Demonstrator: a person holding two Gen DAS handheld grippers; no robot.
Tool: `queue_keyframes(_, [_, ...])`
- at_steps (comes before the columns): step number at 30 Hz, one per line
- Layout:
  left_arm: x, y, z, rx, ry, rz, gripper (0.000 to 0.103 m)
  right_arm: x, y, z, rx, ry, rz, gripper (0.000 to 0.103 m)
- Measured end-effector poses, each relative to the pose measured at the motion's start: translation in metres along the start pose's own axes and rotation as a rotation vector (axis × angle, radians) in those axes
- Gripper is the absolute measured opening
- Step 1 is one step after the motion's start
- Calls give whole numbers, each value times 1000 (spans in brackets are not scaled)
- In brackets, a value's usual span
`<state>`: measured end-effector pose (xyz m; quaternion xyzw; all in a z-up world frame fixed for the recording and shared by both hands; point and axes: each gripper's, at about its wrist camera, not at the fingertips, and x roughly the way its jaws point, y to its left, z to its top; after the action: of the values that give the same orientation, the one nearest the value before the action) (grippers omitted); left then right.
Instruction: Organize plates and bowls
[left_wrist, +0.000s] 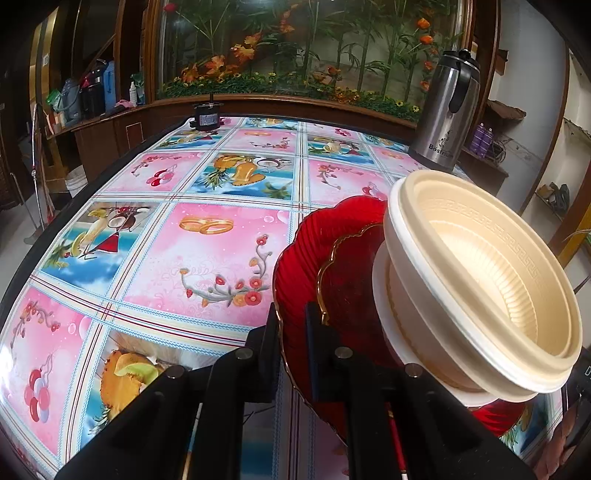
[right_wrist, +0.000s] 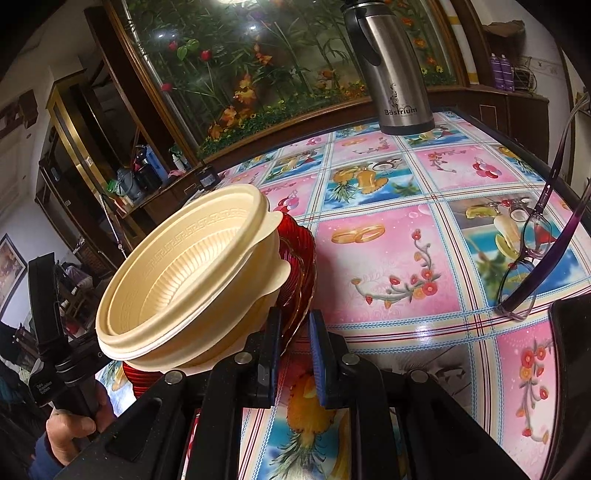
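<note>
A stack of red glass plates (left_wrist: 295, 258) carries nested cream plastic bowls (left_wrist: 480, 288) on top. My left gripper (left_wrist: 293, 332) is shut on the near rim of the red plates, with the bowls just to its right. In the right wrist view the same bowls (right_wrist: 177, 280) sit left of centre on the red plates (right_wrist: 299, 258). There my right gripper (right_wrist: 295, 332) is shut on the opposite rim. The left gripper's body (right_wrist: 44, 314) and the hand (right_wrist: 70, 424) holding it show at the far left. I cannot tell whether the stack rests on the table.
The table (left_wrist: 184, 240) has a glossy pink and blue patterned cloth. A steel thermos jug (left_wrist: 443, 118) (right_wrist: 395, 74) stands at the far side. Purple-framed glasses (right_wrist: 532, 240) lie at the right. A small black object (left_wrist: 207, 118) sits at the far edge.
</note>
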<state>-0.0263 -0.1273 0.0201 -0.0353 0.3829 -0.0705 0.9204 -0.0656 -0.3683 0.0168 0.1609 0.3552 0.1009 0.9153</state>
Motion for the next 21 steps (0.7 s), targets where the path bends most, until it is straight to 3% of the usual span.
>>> queue_keyframes(15, [0,4,2,-13,-1,2,13,3,1,3,-20,0,3,18])
queue_keyframes(21, [1,6,3,-27,6,16,30,-1,1,3,-16,-8,1,18])
